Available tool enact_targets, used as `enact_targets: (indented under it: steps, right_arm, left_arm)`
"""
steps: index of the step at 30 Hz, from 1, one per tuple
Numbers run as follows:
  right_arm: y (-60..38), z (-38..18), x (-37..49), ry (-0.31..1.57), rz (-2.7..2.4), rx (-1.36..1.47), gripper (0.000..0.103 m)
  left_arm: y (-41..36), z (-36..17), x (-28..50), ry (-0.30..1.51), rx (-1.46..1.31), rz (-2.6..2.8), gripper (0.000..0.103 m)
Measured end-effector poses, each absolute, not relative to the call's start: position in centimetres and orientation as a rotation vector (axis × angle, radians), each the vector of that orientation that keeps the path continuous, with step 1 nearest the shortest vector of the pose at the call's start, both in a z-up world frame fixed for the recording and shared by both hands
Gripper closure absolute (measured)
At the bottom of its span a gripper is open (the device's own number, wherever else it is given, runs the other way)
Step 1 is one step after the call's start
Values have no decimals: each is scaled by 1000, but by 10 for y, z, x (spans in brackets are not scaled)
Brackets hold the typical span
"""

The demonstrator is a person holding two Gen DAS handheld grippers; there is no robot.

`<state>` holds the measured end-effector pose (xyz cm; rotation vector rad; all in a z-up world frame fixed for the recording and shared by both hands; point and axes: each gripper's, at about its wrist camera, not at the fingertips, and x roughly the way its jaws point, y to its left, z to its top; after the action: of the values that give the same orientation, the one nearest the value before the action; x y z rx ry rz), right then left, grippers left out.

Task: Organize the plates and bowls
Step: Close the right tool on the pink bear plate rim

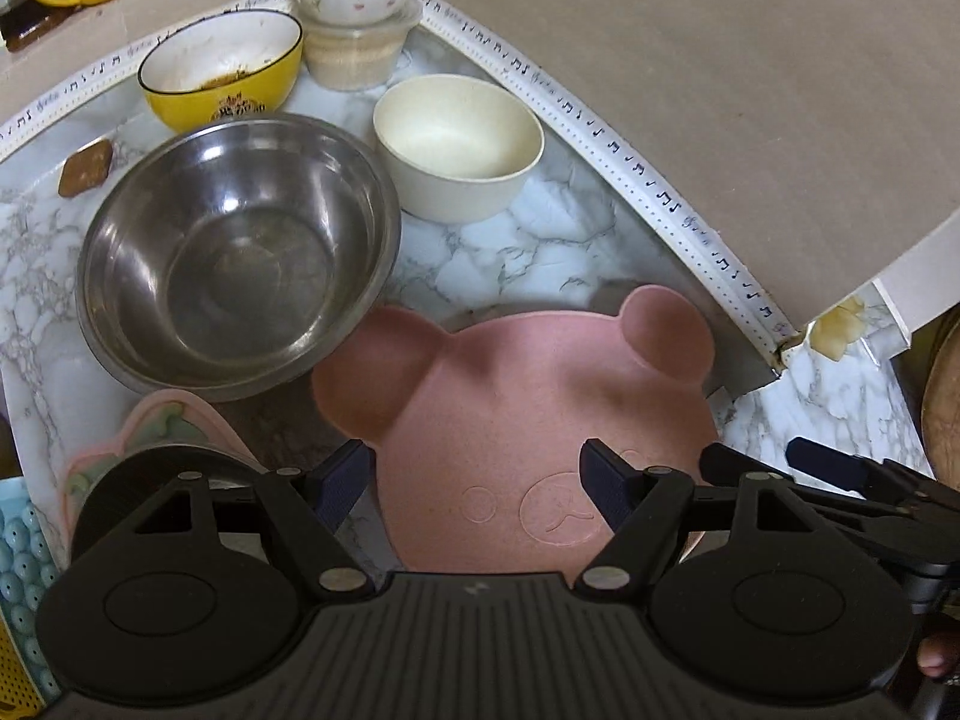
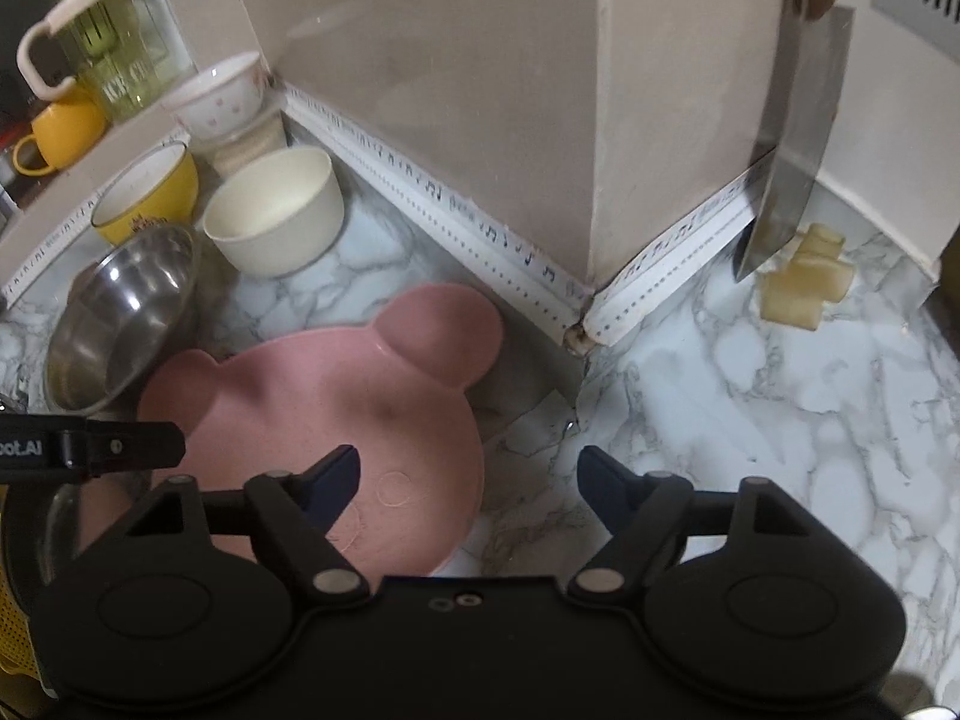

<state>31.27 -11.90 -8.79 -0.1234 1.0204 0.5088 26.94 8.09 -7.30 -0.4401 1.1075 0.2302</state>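
The pink plate (image 1: 528, 420) lies flat on the tabletop (image 2: 750, 420) near the wall corner, its left ear just beside the steel bowl (image 1: 240, 252). Both hand-held grippers are wide open and hold nothing: the left (image 1: 474, 480) hovers over the plate, the right (image 2: 468, 480) straddles its right rim. Likely risks: a flat plate gives the fingers little to bite, so it may slide and knock the steel bowl or the cream bowl (image 1: 459, 150) behind it. The two grippers sit close and could collide. A knife (image 2: 792, 138) hangs by the wall at right. The tabletop is glossy marble-patterned, hemmed by beige walls with white trim.
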Motion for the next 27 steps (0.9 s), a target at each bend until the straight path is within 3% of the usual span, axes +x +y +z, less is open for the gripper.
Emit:
enact_targets:
  steps: [4,8,10,12,17,27]
  right_arm:
    - [-114,-99,322,1051,504,-129,39]
    - [-113,-109,331,1082,495,-123,60]
    - [-113,-112,334,1097,495,-112,63]
    - [-114,-115,338,1106,489,-101,77]
    - [-122,-116,338,1116,520,-27,96]
    - [-151,-114,318,1112,485,-25,96]
  left_arm:
    - [75,-76,273,1112,-430,234,26]
    - [74,-79,277,1114,-421,247,26]
    - [73,-80,278,1115,-415,250,26]
    - [73,-81,279,1115,-410,255,26]
    - [73,-82,279,1109,-394,276,26]
    - [50,-80,260,1092,-381,221,27]
